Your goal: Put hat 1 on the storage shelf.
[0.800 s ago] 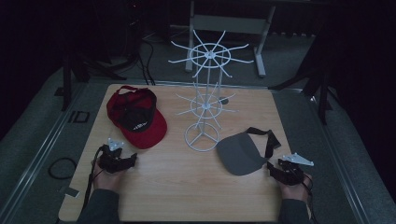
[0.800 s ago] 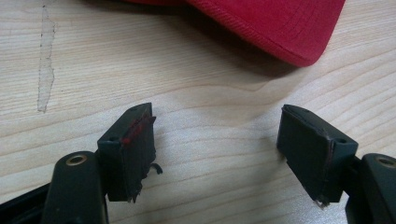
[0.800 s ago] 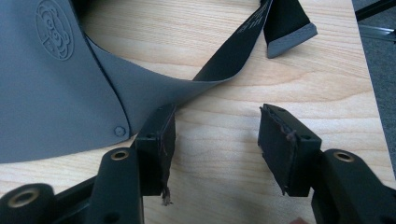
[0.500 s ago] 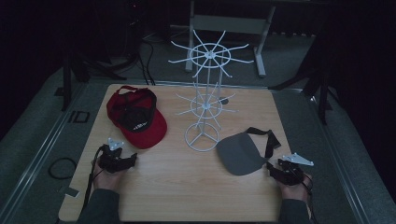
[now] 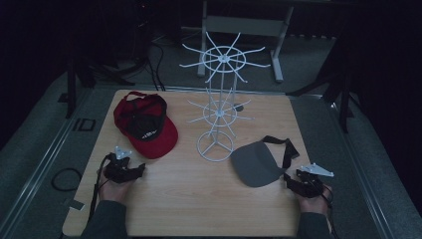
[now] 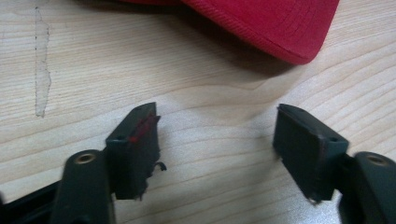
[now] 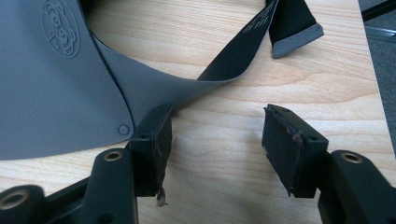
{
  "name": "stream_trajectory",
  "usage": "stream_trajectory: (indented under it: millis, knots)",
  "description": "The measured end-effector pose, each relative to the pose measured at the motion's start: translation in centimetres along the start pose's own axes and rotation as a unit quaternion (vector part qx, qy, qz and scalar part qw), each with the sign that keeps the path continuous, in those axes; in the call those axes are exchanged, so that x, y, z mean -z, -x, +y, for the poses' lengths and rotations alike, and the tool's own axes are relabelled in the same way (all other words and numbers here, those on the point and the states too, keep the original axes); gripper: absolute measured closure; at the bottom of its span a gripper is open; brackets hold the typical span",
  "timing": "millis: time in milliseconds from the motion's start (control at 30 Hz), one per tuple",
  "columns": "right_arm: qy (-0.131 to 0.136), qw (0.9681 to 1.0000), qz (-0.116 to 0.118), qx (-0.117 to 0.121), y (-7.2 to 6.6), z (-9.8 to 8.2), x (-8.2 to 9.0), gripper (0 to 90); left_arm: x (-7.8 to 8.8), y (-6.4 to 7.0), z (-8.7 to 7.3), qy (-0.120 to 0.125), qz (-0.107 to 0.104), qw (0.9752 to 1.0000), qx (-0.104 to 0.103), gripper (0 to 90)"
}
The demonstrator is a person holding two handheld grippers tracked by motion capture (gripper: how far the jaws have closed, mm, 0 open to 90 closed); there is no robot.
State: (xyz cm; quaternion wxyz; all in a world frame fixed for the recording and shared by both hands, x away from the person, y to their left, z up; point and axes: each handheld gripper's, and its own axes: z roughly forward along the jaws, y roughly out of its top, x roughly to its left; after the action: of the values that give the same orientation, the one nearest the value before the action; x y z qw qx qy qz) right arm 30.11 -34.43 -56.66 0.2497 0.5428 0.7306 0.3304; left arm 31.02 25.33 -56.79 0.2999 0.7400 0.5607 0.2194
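While both hands rest low on the wooden counter [image 5: 199,199], a person holds the left gripper [image 5: 135,170] just short of the brim of a red cap [image 5: 144,124], its fingers [image 6: 135,140] standing wide apart over bare wood with nothing between them. At the other side, the right gripper [image 5: 293,180] sits at the near edge of a grey visor [image 5: 256,162], whose black strap [image 7: 243,46] curls away across the counter; its fingers [image 7: 154,140] are likewise spread wide and empty, one of them right at the visor's rim, though contact cannot be made out. Between cap and visor stands a white wire rack [image 5: 219,99], upright at the middle of the counter, its two tiers of spokes bare.
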Motion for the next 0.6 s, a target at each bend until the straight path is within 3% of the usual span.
stream_trajectory:
  millis: [133,300,467,600]
  knots:
    - [0.000,1.0000,0.000,0.000,0.0,0.0,0.0,42.7,0.5,0.1,0.2,-0.002,0.008,0.9999,-0.009,41.9]
    - [0.000,1.0000,0.000,0.000,0.0,0.0,0.0,42.7,1.1,0.2,0.9,0.010,-0.024,0.9996,-0.004,41.2]
    - [0.000,1.0000,0.000,0.000,0.0,0.0,0.0,42.6,1.3,0.3,1.5,0.014,-0.031,0.9994,-0.007,38.6]
    - [0.000,1.0000,0.001,0.000,-0.1,0.0,0.0,42.4,1.1,0.1,1.8,0.017,-0.045,0.9989,0.004,36.4]
